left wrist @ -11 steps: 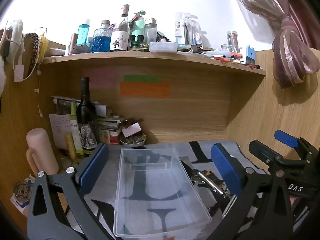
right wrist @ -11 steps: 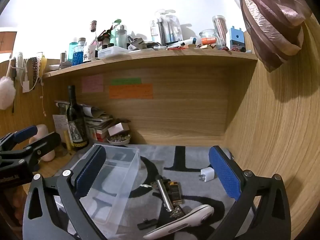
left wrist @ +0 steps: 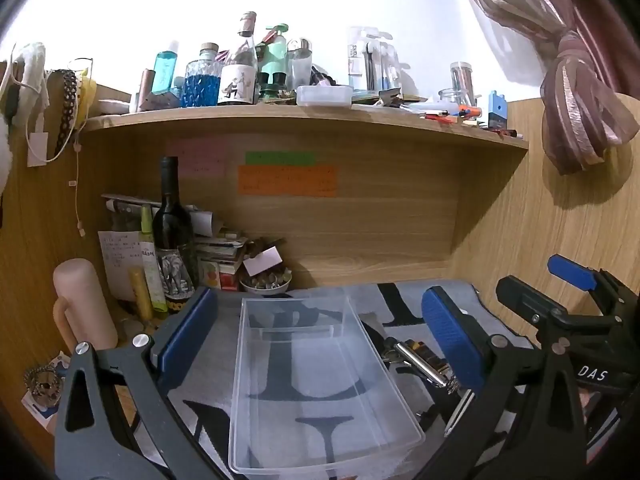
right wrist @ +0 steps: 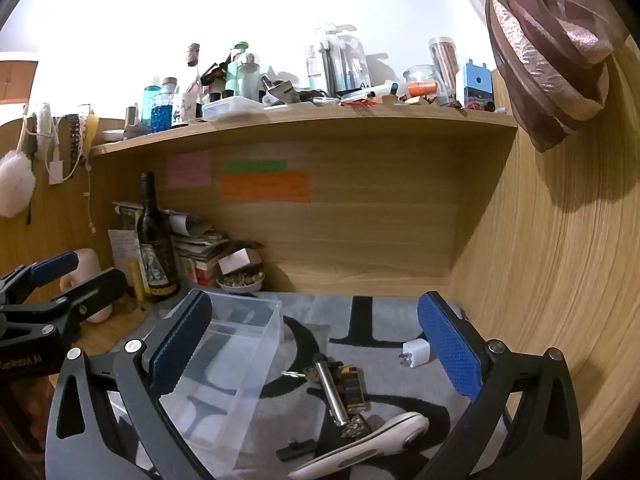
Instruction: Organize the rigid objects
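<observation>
A clear plastic bin (left wrist: 316, 376) stands empty on the grey patterned mat, between the wide-open fingers of my left gripper (left wrist: 320, 344). It also shows in the right wrist view (right wrist: 236, 364). Right of the bin lie a metal tool with keys (right wrist: 332, 392), a dark lighter (right wrist: 352, 388), a white oblong device (right wrist: 372, 440), a small black piece (right wrist: 296, 450) and a white charger plug (right wrist: 416, 354). My right gripper (right wrist: 316, 348) is open and empty above these. The tool also shows in the left wrist view (left wrist: 420, 364).
A dark wine bottle (left wrist: 172, 236), stacked papers and a small bowl (left wrist: 266, 284) crowd the back left. A pink cylinder (left wrist: 82, 304) stands at the left. The shelf above (left wrist: 304, 114) is full of bottles. A wooden wall (right wrist: 560, 280) closes the right side.
</observation>
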`<action>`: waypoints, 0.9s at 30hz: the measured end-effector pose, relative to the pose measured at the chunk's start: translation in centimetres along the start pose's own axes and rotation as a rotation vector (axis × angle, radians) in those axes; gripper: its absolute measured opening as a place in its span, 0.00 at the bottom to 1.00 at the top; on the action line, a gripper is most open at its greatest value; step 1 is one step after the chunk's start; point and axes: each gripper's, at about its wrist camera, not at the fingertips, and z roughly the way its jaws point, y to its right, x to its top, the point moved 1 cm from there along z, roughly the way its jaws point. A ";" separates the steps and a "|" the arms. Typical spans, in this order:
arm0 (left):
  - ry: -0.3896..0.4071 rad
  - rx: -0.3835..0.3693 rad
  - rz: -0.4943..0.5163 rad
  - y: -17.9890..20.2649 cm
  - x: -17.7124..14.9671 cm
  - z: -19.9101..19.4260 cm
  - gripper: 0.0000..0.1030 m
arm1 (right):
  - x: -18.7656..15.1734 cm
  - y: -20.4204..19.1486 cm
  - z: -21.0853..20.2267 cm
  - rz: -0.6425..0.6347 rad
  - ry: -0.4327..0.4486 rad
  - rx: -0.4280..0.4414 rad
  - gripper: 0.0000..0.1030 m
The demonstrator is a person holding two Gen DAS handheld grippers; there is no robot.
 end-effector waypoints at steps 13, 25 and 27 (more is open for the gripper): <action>0.000 -0.008 0.000 0.2 0.1 -0.2 1.00 | 0.0 -0.5 -0.1 -0.006 0.002 0.002 1.00; 0.009 -0.002 0.005 0.3 0.1 -0.4 1.00 | 0.3 -0.8 -0.3 -0.011 0.019 0.013 1.00; 0.012 0.002 0.006 0.3 0.1 -0.5 1.00 | 0.4 -0.8 -0.3 -0.011 0.021 0.017 1.00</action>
